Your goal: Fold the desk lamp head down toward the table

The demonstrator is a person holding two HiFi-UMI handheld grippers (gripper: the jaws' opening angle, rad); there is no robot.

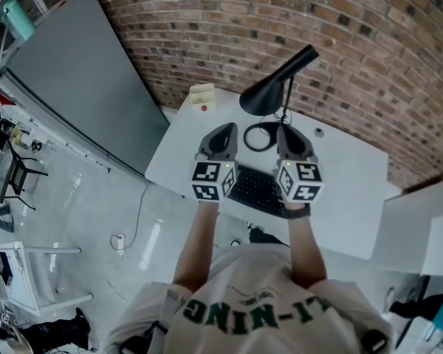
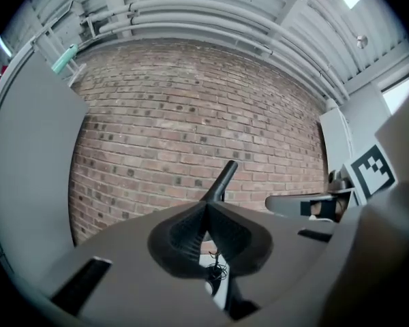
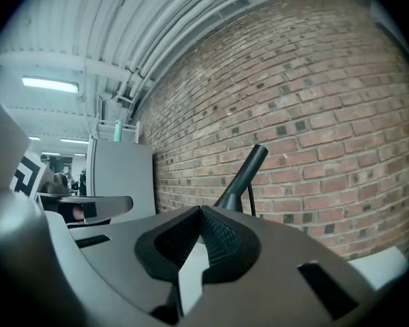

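A black desk lamp stands at the back of the white table (image 1: 354,190), against the brick wall. Its cone head (image 1: 264,96) tilts down to the left, its neck (image 1: 299,61) rises to the right, and its ring base (image 1: 260,136) lies flat. My left gripper (image 1: 223,130) and right gripper (image 1: 286,131) hover side by side just in front of the lamp, both shut and empty, touching nothing. The left gripper view shows shut jaws (image 2: 206,208) with the lamp neck (image 2: 222,180) beyond. In the right gripper view, above shut jaws (image 3: 201,213), the neck (image 3: 245,174) shows too.
A black keyboard (image 1: 257,190) lies under my grippers. A small cream box (image 1: 203,94) sits at the table's back left corner, a small round knob (image 1: 319,132) right of the lamp. A grey panel (image 1: 81,80) stands on the left, white cabinets (image 1: 421,231) on the right.
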